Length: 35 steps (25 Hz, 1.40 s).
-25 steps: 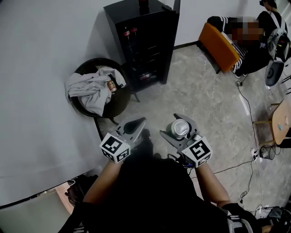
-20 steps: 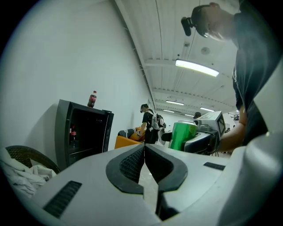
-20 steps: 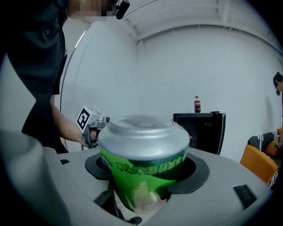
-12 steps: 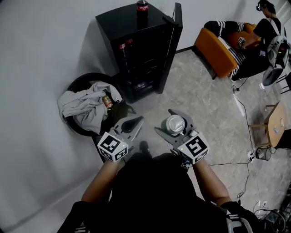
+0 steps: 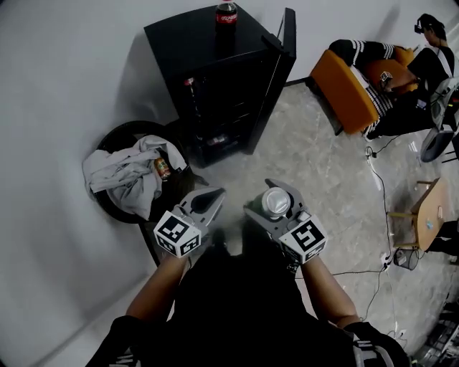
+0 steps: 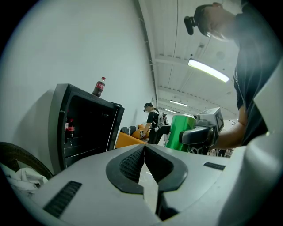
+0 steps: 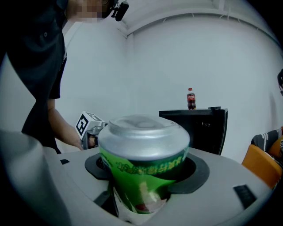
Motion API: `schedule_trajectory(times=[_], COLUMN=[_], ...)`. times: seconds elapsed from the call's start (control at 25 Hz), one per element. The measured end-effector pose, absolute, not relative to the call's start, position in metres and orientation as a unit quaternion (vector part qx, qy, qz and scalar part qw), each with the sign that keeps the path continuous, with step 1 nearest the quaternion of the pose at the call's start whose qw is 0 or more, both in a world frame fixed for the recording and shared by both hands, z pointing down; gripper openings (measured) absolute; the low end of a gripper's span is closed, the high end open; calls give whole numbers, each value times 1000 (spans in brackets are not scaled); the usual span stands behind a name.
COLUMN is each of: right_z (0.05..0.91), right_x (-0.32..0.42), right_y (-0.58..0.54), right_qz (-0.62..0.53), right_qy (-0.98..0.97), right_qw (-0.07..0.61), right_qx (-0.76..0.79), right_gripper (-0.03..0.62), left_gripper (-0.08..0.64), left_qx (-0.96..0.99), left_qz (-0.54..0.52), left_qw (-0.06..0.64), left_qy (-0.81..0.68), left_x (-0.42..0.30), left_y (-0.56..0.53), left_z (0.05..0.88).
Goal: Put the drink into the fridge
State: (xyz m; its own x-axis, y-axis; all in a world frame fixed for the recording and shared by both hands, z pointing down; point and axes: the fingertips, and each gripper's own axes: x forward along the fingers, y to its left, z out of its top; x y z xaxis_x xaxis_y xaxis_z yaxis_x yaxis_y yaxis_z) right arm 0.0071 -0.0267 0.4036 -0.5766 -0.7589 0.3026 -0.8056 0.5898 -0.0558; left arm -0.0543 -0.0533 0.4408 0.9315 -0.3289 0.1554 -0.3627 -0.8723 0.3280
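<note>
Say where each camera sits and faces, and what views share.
Head view: on the head, facing down at the fridge; forearms, left hand-held gripper, right hand-held gripper show.
Left gripper view: mounted there, facing the fridge; its shut jaws show.
Right gripper view: likewise; jaws clamp the green can.
Shared: cola bottle atop the fridge.

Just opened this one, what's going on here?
A person with a gripper in each hand faces a black fridge, its door open. The right gripper holds a green can upright; the left gripper is shut and empty. The can is not yet in the fridge, which is some way off. A cola bottle stands on top of it.
</note>
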Motion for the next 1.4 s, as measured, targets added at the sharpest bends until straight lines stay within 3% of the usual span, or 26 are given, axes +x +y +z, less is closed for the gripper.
schedule_trajectory(times=[0.6,1.4], right_z=[437,561], right_x=[111,73], right_y=[-167,-356], right_qz=[96,42], right_qy=[-922,-907], right_qw=[135,93], right_qx=[351,408], right_gripper=[331,331], left_gripper=[11,11], left_qx=[925,882], left_qz=[88,53], left_qw=[166,123], left_qy=[-330,-451], left_x=[20,12], left_y=[-176,-340], left_z=[487,589])
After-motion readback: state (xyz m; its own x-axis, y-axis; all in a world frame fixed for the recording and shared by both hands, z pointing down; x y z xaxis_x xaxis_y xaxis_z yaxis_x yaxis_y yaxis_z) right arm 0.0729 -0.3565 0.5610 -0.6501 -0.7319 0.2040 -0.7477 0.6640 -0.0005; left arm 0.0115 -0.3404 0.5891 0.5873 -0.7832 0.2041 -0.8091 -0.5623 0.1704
